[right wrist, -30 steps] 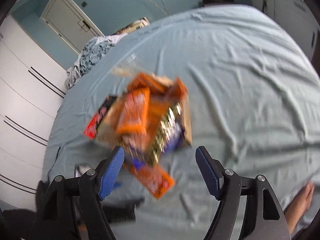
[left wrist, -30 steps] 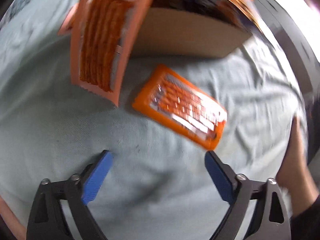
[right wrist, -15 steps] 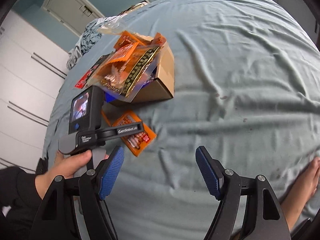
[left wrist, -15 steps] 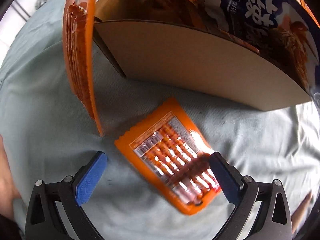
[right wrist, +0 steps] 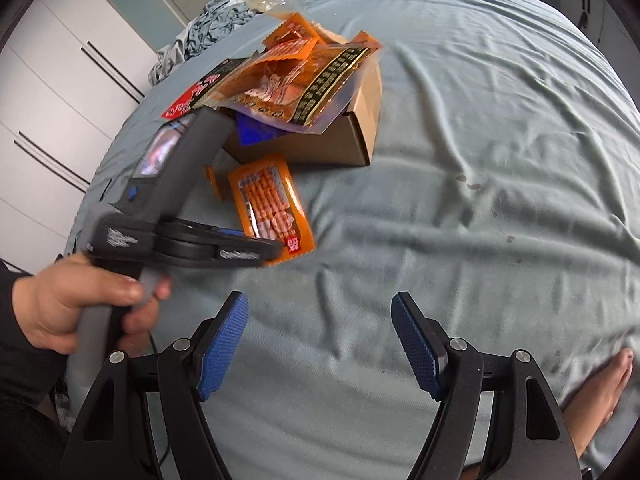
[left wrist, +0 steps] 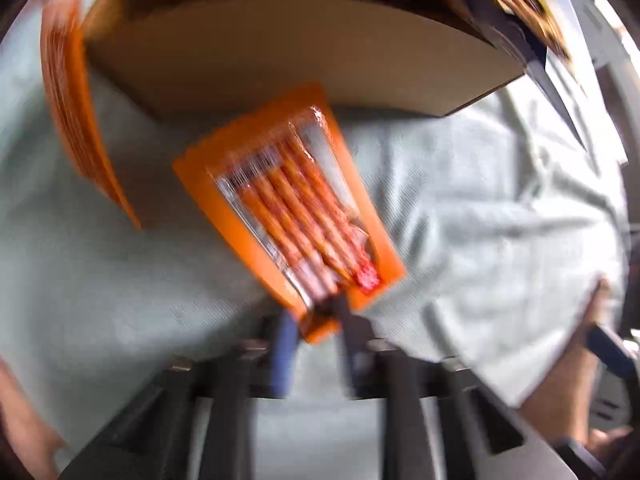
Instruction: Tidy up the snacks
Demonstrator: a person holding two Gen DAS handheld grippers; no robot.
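An orange snack packet of sticks [left wrist: 296,208] lies in front of a brown cardboard box [left wrist: 304,52] on the pale blue bed sheet. My left gripper [left wrist: 316,320] is shut on the packet's near edge. The right wrist view shows the same packet [right wrist: 272,204], the left gripper [right wrist: 272,250] pinching it, and the box [right wrist: 340,144] overfilled with snack bags [right wrist: 292,84]. My right gripper [right wrist: 320,344] is open and empty, hovering over bare sheet nearer to me.
A second orange packet [left wrist: 76,112] stands on edge at the box's left corner. A bare foot [right wrist: 600,392] rests at the bed's right edge. White wardrobe doors [right wrist: 48,92] and a heap of clothes [right wrist: 204,36] lie beyond the bed.
My left gripper moved in and closed on the orange packet's near edge; half a second ago it was open around it. The right gripper stayed open and drew back slightly.
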